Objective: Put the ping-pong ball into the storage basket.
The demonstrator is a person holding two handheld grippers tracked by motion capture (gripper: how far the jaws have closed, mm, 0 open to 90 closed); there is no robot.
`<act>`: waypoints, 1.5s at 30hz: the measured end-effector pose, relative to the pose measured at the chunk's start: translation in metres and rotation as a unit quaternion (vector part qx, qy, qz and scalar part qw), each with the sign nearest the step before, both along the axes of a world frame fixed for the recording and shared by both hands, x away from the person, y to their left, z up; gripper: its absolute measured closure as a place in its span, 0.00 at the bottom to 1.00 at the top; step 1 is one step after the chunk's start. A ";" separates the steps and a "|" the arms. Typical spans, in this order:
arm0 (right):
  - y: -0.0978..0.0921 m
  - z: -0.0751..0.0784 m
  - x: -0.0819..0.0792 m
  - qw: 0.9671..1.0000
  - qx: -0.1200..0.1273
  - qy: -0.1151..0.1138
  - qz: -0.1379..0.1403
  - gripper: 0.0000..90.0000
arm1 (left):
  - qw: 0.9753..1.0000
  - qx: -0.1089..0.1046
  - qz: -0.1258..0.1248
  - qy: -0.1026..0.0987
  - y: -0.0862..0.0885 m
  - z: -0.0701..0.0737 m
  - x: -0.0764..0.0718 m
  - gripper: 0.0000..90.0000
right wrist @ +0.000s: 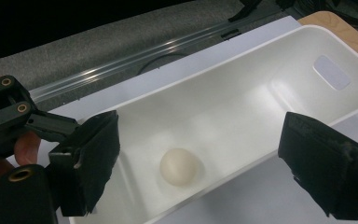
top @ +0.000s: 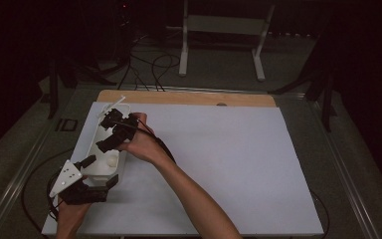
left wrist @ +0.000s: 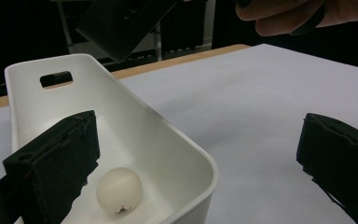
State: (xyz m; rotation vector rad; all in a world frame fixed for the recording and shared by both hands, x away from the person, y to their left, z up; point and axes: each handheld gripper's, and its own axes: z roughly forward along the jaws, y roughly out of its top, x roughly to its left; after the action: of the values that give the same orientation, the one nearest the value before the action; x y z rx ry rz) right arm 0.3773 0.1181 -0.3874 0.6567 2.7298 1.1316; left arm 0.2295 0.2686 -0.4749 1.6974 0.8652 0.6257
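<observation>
Right gripper view shows us a white bin (right wrist: 242, 88) holding one pale egg (right wrist: 181, 166); our right gripper (right wrist: 200, 163) and left gripper (left wrist: 196, 163) straddle its walls, jaws open.

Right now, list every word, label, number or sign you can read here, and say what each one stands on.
None can be read.
The white bin bears no print or label on its walls.
The egg has a small dark mark near its base, too small to tell whether it is a stamp.
The white sheet on the table is blank.
</observation>
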 end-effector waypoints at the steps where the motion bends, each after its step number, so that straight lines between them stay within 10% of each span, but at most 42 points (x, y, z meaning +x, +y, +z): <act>1: -0.001 0.000 0.000 1.000 0.000 0.000 -0.001 0.14 | 1.000 0.000 0.000 0.000 0.000 0.000 0.000 0.00; 45: -0.071 0.006 0.004 0.999 0.014 -0.012 -0.042 0.14 | 1.000 0.003 0.000 0.001 -0.001 0.000 0.001 0.00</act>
State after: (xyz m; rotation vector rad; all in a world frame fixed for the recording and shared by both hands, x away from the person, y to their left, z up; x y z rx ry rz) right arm 0.3815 0.0472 -0.3810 0.7478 2.6443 1.1533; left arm 0.2301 0.2671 -0.4749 1.7032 0.8658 0.6278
